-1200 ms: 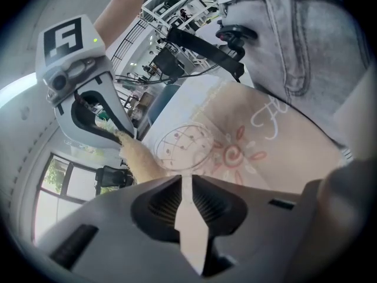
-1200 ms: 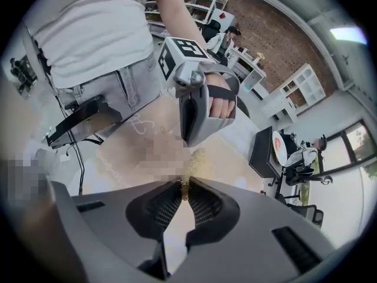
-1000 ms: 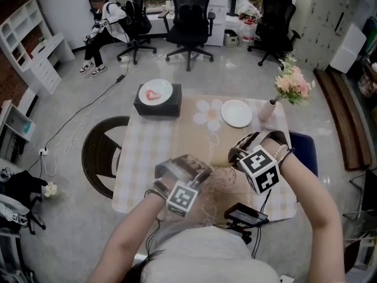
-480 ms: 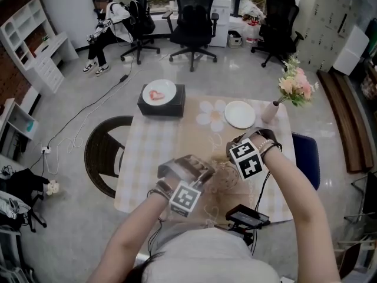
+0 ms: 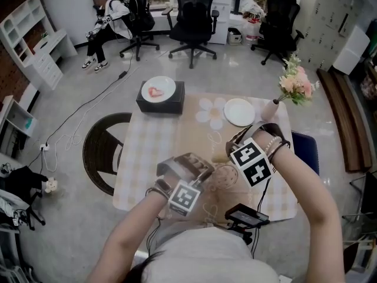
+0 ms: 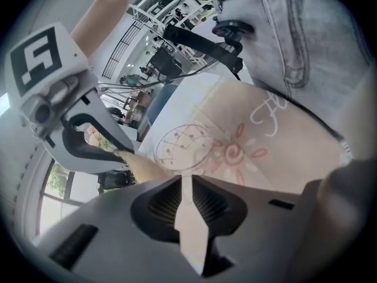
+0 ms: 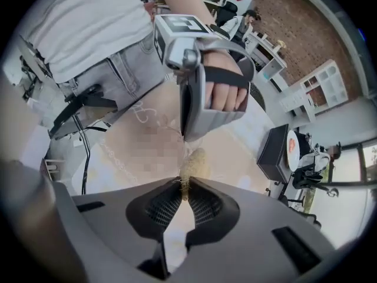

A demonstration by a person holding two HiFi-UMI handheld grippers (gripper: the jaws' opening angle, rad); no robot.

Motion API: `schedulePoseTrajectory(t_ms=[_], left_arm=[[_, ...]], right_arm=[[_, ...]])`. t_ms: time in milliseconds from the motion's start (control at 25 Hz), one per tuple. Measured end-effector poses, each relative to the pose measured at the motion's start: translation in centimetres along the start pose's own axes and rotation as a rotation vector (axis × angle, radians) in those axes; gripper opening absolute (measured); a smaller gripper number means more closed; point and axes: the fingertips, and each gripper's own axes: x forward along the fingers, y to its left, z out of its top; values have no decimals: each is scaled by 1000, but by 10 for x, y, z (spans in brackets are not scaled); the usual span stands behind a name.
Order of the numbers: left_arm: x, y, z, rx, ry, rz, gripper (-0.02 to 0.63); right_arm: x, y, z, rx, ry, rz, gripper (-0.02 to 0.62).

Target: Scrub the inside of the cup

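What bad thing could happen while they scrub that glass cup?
1. The left gripper pinches only the thin wall of the cup. A hard push from the scrubber might twist the cup loose, and glass could crack on the table.
2. The right gripper holds the scrubber only by its end, so it may slip out during rubbing.

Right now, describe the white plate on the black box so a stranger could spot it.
Find the table under the pale checked cloth; a black rectangular box sits at its far left corner. The round white plate lies on that box and, unlike the bare white plate on the cloth to its right, carries something red.
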Motion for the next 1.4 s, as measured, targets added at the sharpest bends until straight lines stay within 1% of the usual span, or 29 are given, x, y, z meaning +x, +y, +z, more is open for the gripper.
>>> schedulePoseTrajectory(t_ms=[120,320,520,760,880,1000,1120,1280,1400], left_arm=[[1,1,-2,4,12,5,57],[1,3,0,-1,12,5,57],[2,4,1,7,11,8,57],[0,5,5,37,8,22,57],[-1,4,7,63,8,30,57],[-3,5,10,92,5,42,57],[-5,3,13,103,-1,46,57],[-9,-3,21,75,-39,23,57],[-11,-6,27,65,-62,15,57]], right_arm=[[-17,2,10,-47,31,-2,40],[-26,10,18,-94,100,28,40],[-15,12,22,-133,143,50,40],[7,7,17,-272,210,46,40],[21,5,12,-312,211,49,40],[30,5,6,-297,191,57,40],[37,5,1,-260,164,63,40],[47,1,-4,-222,135,51,40],[52,-3,-1,-166,86,46,40]])
